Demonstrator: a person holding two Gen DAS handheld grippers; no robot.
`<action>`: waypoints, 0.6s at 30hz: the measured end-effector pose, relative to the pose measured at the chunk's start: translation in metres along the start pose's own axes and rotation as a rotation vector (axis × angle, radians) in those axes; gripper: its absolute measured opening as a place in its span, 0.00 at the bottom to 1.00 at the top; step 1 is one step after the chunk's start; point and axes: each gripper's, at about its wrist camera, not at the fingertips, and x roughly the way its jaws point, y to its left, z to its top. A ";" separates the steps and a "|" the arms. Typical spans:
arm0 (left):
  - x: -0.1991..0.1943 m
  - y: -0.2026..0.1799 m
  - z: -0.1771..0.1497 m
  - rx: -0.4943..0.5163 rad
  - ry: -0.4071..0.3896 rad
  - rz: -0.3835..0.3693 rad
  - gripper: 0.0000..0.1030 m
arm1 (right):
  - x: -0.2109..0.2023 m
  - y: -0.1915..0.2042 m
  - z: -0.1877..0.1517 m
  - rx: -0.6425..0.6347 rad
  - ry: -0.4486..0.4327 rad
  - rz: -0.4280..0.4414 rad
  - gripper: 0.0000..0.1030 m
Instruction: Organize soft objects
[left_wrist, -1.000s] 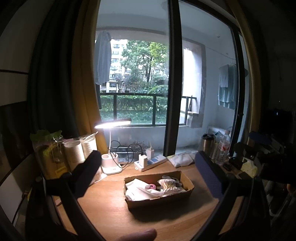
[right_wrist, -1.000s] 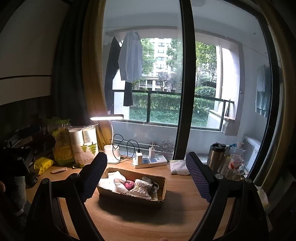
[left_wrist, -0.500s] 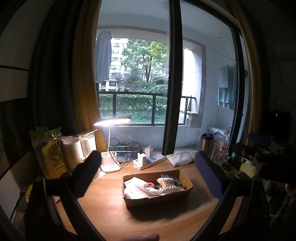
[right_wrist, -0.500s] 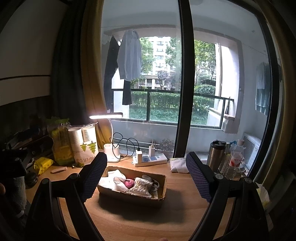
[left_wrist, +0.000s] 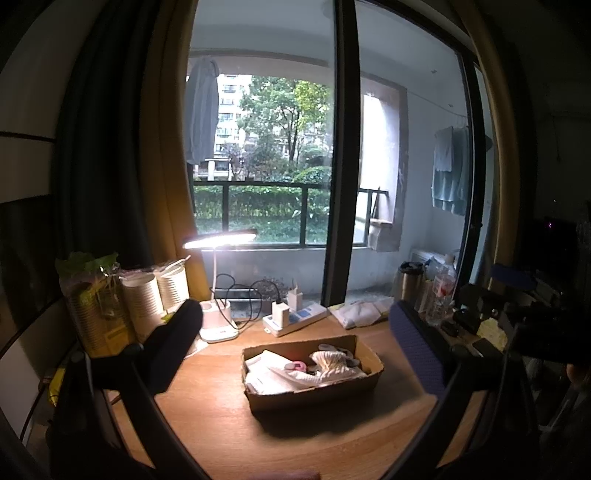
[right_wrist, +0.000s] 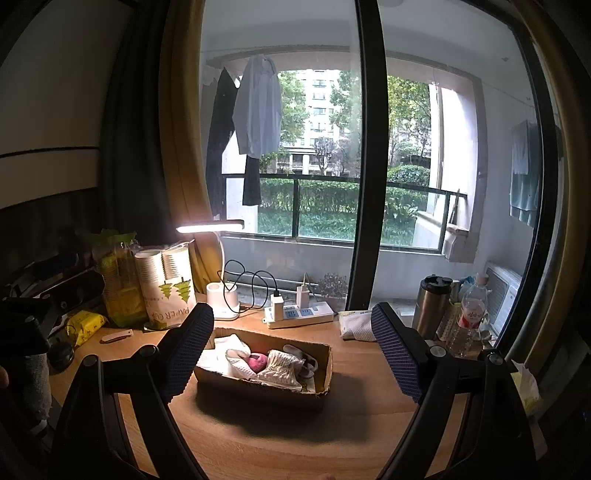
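Observation:
A shallow cardboard box (left_wrist: 373, 373) (right_wrist: 321, 384) sits on the wooden desk and holds white cloths (left_wrist: 273, 373) (right_wrist: 236, 354), a pink soft item (right_wrist: 257, 362) (left_wrist: 298, 366) and knitted socks (right_wrist: 282, 371) (left_wrist: 330, 360). My left gripper (left_wrist: 295, 350) is open and empty, held above the desk in front of the box. My right gripper (right_wrist: 291, 350) is open and empty, also in front of the box. A folded white cloth (left_wrist: 364, 312) (right_wrist: 356, 325) lies on the desk behind the box.
A lit desk lamp (left_wrist: 219, 240) (right_wrist: 210, 229), a power strip (left_wrist: 295, 319) (right_wrist: 299, 315) with chargers and paper cup stacks (left_wrist: 147, 302) (right_wrist: 166, 284) stand at the back left. A steel flask (right_wrist: 430, 306) and water bottle (right_wrist: 471, 314) stand at the right. The window is behind.
Both grippers have drifted slightly; the views have shifted a little, with the box staying in place. Both stay open and empty.

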 end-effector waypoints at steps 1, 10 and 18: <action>0.000 0.000 0.000 0.001 0.000 0.000 0.99 | 0.000 0.000 -0.001 -0.001 0.001 0.000 0.87; 0.001 -0.002 0.000 0.004 0.002 -0.004 0.99 | 0.001 0.000 -0.002 -0.001 0.005 0.000 0.87; 0.002 -0.001 0.000 0.002 0.003 -0.005 0.99 | 0.003 0.001 -0.005 -0.004 0.011 0.001 0.87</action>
